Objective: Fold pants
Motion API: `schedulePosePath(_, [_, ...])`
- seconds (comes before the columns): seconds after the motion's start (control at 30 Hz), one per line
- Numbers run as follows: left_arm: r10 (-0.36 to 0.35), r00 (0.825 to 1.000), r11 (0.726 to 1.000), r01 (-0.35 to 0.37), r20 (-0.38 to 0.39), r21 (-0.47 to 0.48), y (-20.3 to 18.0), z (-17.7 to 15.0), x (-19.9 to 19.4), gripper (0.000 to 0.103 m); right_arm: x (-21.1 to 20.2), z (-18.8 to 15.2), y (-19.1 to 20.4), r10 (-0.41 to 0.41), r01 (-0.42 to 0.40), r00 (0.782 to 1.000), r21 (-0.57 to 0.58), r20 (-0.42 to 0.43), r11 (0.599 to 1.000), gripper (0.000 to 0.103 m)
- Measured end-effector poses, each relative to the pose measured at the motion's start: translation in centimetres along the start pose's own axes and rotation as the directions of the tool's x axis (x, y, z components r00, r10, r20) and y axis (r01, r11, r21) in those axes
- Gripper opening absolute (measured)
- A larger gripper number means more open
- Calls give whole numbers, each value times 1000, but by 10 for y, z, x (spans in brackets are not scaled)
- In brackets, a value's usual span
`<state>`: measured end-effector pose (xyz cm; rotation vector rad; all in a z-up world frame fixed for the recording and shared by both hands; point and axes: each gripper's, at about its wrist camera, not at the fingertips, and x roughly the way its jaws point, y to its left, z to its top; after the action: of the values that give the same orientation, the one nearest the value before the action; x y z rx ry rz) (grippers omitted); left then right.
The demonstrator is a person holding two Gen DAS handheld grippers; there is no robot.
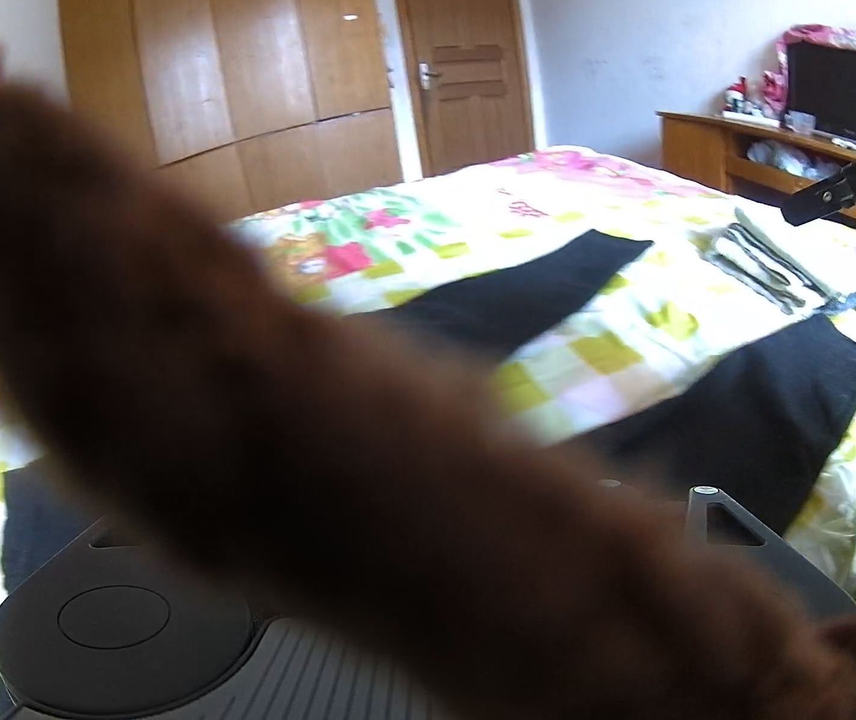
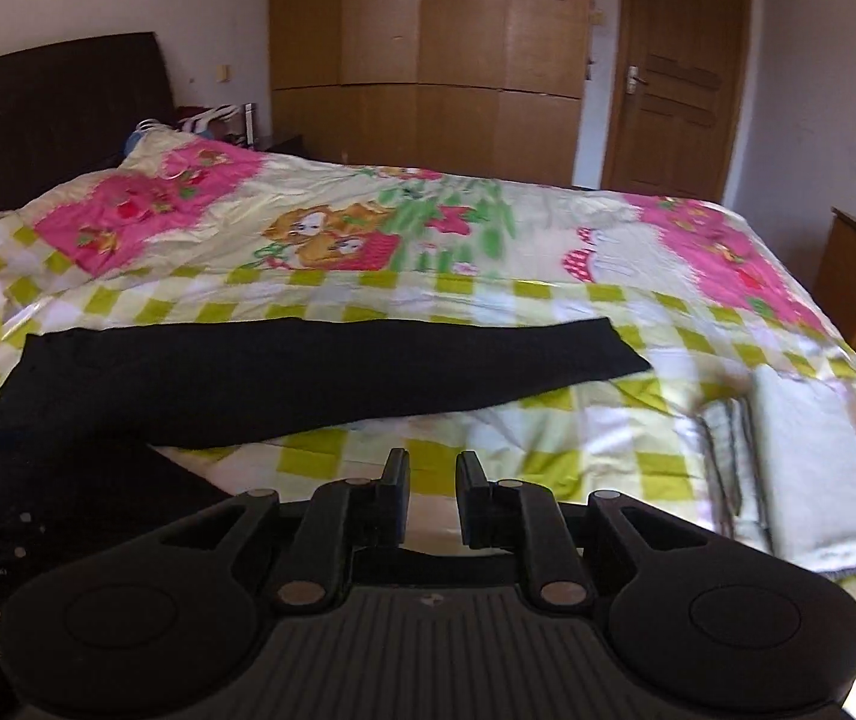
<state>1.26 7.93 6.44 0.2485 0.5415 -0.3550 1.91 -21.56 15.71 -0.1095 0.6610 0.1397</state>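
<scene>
Right up against my left lens a blurred brown sleeve (image 1: 284,396) blocks most of the view and hides the left tongs, so I cannot tell whether they are open or closed. My right tongs (image 2: 432,480) stand parted with a clear gap and nothing between them, hovering low over the bed (image 2: 547,432).

Black pants (image 2: 308,378) lie flat on the bedspread, legs splayed apart in a V. One leg runs long across the checked cloth; the other, seen from the left wrist, ends in a cuff (image 1: 811,372) close beside the folded pale laundry (image 2: 811,468). The waist end sits toward my left tongs, partly hidden.

As I judge it, the fold has not begun. I would take the near leg by its cuff, pinch both layers, and carry it over onto the far leg, keeping clear of the folded laundry. Thin dark fabric will likely drag and wrinkle, so lift before travelling.
</scene>
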Motion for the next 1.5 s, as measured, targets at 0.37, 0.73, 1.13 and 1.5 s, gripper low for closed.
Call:
schedulePosePath(0.37, [216, 963, 974, -224, -160, -28, 168, 9, 73, 84, 200, 84, 128, 311, -349, 937, -470, -159, 811, 46])
schedulePosePath(0.73, [290, 861, 941, -335, -418, -38, 283, -6, 176, 84, 386, 129, 203, 427, -568, 823, -576, -375, 589, 53])
schedulePosePath(1.13, [143, 856, 981, -189, -498, -44, 321, 7, 216, 88, 427, 145, 226, 354, -654, 743, -507, -568, 561, 49])
schedulePosePath(1.5, [104, 826, 977, -189, -554, -97, 331, -3, 217, 60, 403, 134, 228, 399, -600, 798, -524, -452, 605, 23])
